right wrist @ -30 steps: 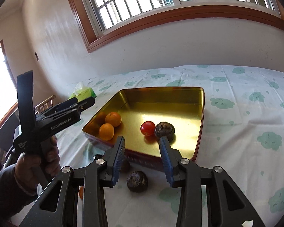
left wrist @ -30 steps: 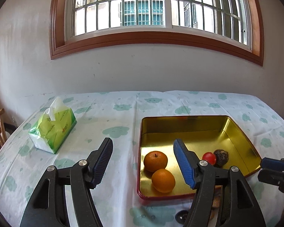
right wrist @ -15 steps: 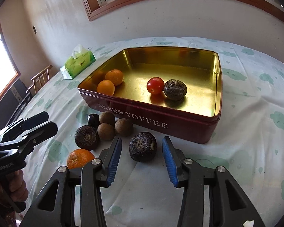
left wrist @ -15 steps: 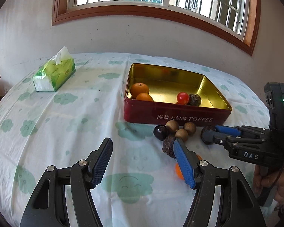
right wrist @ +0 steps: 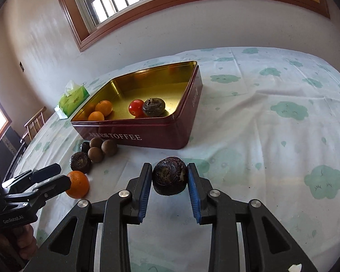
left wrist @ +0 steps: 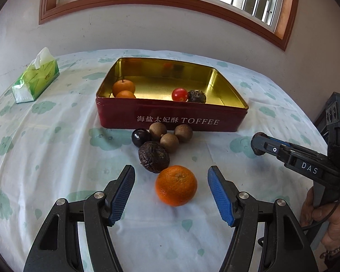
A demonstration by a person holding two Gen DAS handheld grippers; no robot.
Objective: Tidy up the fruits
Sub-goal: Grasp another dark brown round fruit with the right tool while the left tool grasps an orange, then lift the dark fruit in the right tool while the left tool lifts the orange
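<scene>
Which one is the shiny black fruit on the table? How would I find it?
Find the red tin marked TOFFEE. Just in front of it sits a huddle of small round fruits. The shiny black fruit is at the huddle's left end: smooth and glossy, while its neighbours are dull brown or wrinkled.

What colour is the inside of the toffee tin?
Shiny gold inside the tin, clearest in the left wrist view.
</scene>
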